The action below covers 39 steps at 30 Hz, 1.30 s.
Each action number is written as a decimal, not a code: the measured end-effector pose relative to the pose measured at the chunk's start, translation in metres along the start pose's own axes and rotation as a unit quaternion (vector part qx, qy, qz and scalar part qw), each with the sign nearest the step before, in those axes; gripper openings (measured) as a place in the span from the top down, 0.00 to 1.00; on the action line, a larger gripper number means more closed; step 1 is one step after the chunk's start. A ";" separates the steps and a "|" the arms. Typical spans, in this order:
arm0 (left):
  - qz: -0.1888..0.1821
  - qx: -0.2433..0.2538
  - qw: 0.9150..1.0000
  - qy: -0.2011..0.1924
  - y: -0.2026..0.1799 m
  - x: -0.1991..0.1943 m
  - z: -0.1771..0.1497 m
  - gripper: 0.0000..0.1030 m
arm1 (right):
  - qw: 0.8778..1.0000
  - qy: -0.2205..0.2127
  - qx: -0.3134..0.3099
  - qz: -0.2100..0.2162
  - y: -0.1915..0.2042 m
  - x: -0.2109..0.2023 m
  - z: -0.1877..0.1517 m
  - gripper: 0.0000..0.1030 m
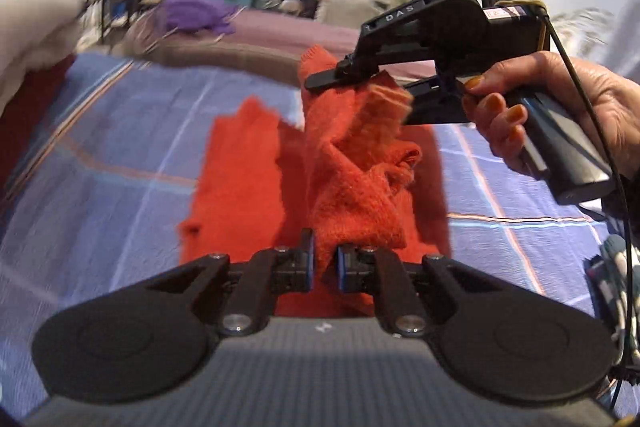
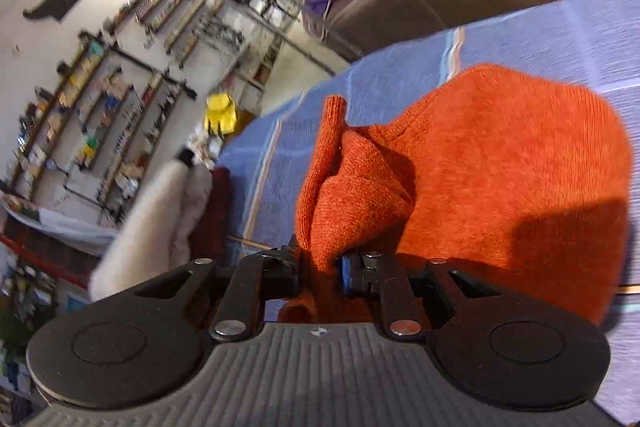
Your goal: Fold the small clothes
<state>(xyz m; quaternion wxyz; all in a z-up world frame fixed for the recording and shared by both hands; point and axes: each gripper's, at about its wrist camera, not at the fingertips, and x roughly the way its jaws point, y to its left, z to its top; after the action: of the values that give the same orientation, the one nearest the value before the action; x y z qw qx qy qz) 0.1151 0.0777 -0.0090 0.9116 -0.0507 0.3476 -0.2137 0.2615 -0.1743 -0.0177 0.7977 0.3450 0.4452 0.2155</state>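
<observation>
The fold looks partway done, in my judgement: part of the fuzzy orange knitted garment (image 1: 240,179) lies flat at the centre of the frame on the blue checked bed cover (image 1: 100,155), while one edge is lifted and bunched, not yet laid over. The left tool (image 1: 325,265) pinches a fold near the bottom centre; the right tool (image 2: 320,273), seen from its own camera, is narrowly clamped on the ribbed edge. The knit looks soft and limp.

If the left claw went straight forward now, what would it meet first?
The left claw is shut on the orange knit garment, so it would push first into that same bunched fabric just ahead. Beyond it hangs the right claw, also gripping the garment, though the depth there is unclear.
</observation>
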 end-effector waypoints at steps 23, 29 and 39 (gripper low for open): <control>0.011 -0.181 0.983 0.020 0.059 0.013 -0.032 0.11 | 0.992 -0.116 0.006 -0.046 -0.109 -0.076 -0.031 0.00; -0.003 -0.197 0.980 0.005 0.061 0.044 -0.027 0.10 | 0.990 -0.112 0.078 0.025 -0.126 -0.054 -0.048 0.00; 0.003 -0.183 0.983 -0.013 0.050 0.068 -0.007 0.78 | 0.989 -0.125 0.068 0.028 -0.109 -0.030 -0.039 0.20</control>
<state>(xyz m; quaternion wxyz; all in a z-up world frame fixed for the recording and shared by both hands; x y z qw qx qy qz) 0.1732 0.0943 -0.0675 0.8920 -0.2185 0.3690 -0.1429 0.2171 -0.2526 -0.0956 0.8153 0.4355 0.3456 0.1620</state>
